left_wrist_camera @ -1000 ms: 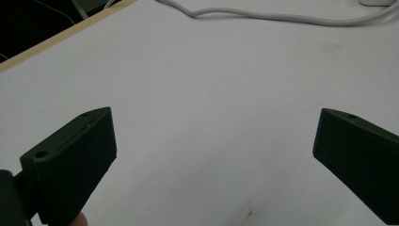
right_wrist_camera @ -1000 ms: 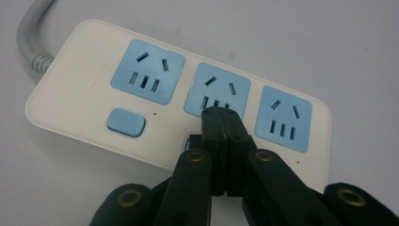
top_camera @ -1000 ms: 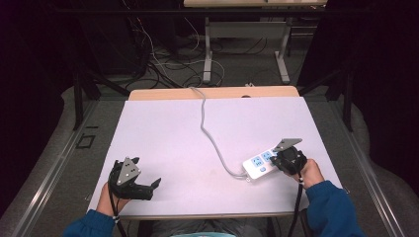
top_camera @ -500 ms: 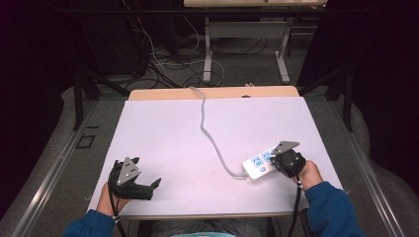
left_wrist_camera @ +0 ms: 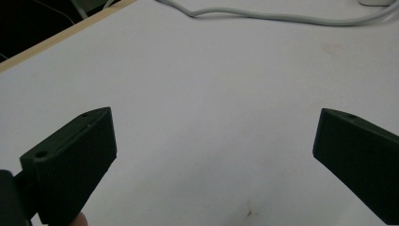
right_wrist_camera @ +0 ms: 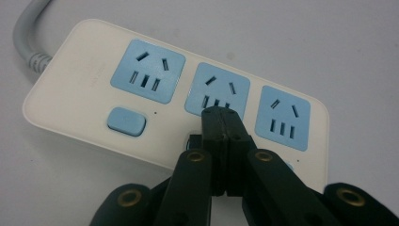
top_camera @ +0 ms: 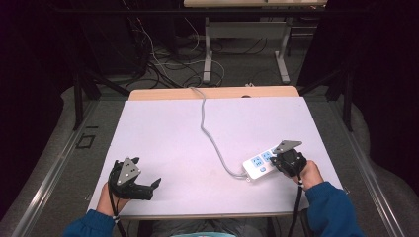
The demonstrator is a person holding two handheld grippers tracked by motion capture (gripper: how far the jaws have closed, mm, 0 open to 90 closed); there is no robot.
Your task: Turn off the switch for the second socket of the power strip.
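The white counter (top_camera: 163,133) sits in a dark room, nothing on it having shifted over the past second and no container in sight. Near the person, the left gripper (top_camera: 148,185) rests with its fingers wide open and empty. The right gripper (right_wrist_camera: 225,123), fingers pressed together on nothing, tips onto the middle switch of the power strip (right_wrist_camera: 94,80) at the right, likely pressing it; its grey cord (top_camera: 203,121) runs off the far edge.

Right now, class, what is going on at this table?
A person works a white power strip lying on the table. The right hand-held gripper, jaws shut, presses its tip down on the strip's face by the middle socket, near a switch. The left hand-held gripper rests open at the near left corner, holding nothing.
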